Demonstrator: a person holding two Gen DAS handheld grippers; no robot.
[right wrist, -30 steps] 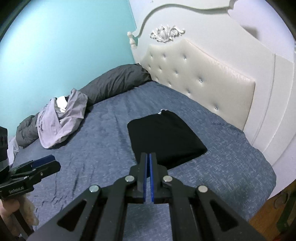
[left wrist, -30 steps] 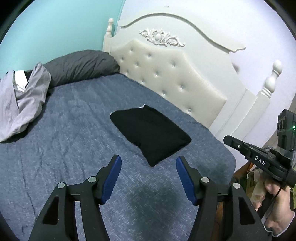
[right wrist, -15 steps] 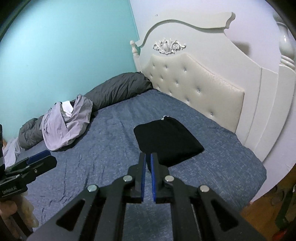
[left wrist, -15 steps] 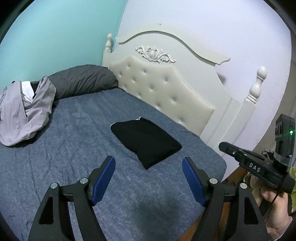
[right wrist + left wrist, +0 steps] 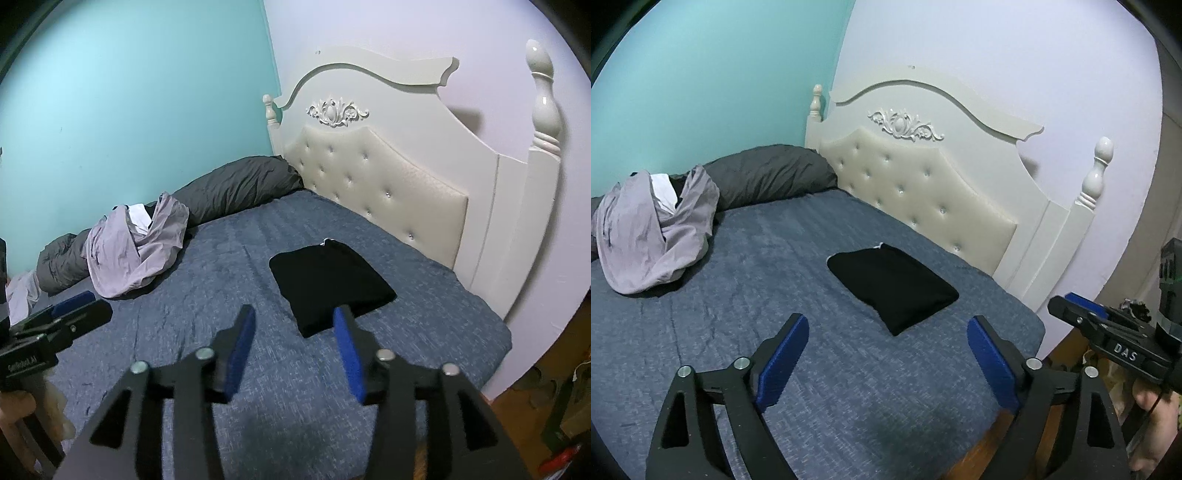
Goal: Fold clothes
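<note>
On the blue bed (image 5: 775, 280), seen from the left wrist, a black garment (image 5: 892, 286) lies folded into a compact, flat rectangle near the headboard edge, toward the bed's right-hand corner, a placement that would suit a finished piece set aside. The left tool (image 5: 886, 362) hangs above the near edge of the bed, its blue pads spread wide and gripping nothing, well apart from the black garment. A rumpled lilac garment (image 5: 650, 236) is heaped at the far edge, draped partly over a grey rolled duvet (image 5: 768, 173) that runs along the teal wall; its loose, bunched lie suggests it is the piece that wants folding. At the right of this view the right tool (image 5: 1082, 314) shows side-on, gripped by a hand (image 5: 1156, 413), beyond the corner of the bed.

From the right wrist, the right tool's pads stand parted with bare bedding between them, holding nothing; its right finger overlaps the near corner of the black garment in the picture only. Both tools empty and back from the cloth fits either a pause between pieces or a halt once the black one was squared. The left tool appears at the left of this view, over the bed's near edge.
</note>
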